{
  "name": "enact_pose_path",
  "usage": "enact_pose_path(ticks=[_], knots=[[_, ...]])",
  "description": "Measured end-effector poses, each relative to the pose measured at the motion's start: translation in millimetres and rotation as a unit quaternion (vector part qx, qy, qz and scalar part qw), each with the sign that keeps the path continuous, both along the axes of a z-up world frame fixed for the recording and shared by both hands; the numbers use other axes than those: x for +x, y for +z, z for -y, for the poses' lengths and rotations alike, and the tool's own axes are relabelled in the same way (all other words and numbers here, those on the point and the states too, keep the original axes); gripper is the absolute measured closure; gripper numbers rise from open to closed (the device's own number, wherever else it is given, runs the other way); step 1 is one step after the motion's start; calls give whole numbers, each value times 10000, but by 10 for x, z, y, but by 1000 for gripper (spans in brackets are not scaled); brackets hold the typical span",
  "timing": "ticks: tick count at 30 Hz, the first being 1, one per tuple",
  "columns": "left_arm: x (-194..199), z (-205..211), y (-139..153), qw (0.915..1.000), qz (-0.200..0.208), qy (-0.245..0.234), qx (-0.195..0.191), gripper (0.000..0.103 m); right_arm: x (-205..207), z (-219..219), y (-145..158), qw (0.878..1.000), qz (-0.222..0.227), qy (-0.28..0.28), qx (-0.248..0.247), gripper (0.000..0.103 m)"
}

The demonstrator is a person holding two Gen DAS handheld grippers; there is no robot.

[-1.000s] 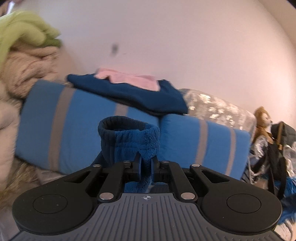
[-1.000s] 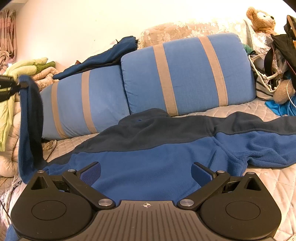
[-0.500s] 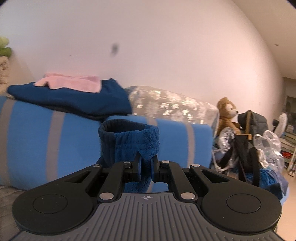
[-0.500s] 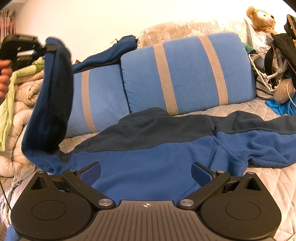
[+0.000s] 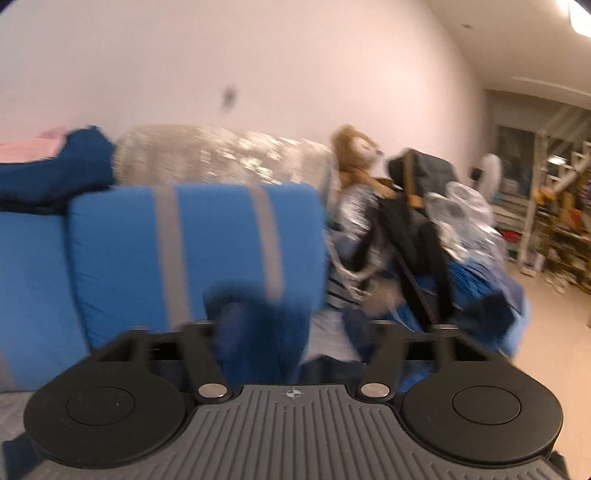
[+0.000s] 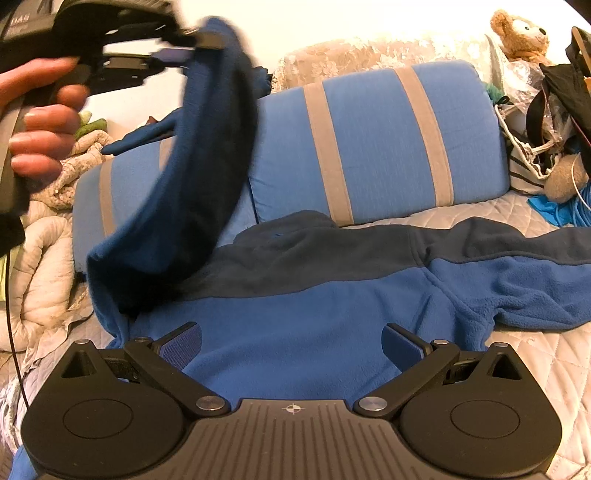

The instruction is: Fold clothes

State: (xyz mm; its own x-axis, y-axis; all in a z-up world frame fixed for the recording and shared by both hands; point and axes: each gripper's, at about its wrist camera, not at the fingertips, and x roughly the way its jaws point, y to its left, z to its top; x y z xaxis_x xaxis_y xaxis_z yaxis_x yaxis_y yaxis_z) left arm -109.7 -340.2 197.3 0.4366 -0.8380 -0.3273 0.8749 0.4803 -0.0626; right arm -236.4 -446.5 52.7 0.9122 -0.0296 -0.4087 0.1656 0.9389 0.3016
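Note:
A blue and navy fleece jacket (image 6: 314, 325) lies spread on the quilted bed. Its left sleeve (image 6: 199, 166) is lifted and arcs over the body. It hangs from the left gripper (image 6: 177, 48), which a hand (image 6: 40, 122) holds at the top left. In the blurred left wrist view the left gripper (image 5: 306, 328) has its jaws opening. They stand wide apart, and the sleeve cuff (image 5: 258, 332) sits loose between them. My right gripper (image 6: 291, 339) hovers low over the jacket's hem, open and holding nothing.
Two blue cushions with grey stripes (image 6: 369, 147) line the wall behind the jacket. Folded navy and pink clothes (image 5: 48, 173) rest on top of them. Rolled blankets (image 6: 40, 258) pile up at the left. A teddy bear (image 6: 521, 29) and bags (image 6: 554, 92) crowd the right.
The left gripper swung to the right, carrying the sleeve over the jacket's body. Its jaws went from shut on the cuff to wide apart. The right gripper stayed still.

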Motion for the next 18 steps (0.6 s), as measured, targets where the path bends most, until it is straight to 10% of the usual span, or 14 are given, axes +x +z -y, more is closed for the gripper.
enact_pose_path(ticks=[11,18], knots=[[100,-796,-131,9974,-123,582,417,23,-20,19,-3,10000,11,-57,48,0],[328,-1717,-481,9729,74,1904,1314,23,-21,22,3,9999,7,-112,29,0]])
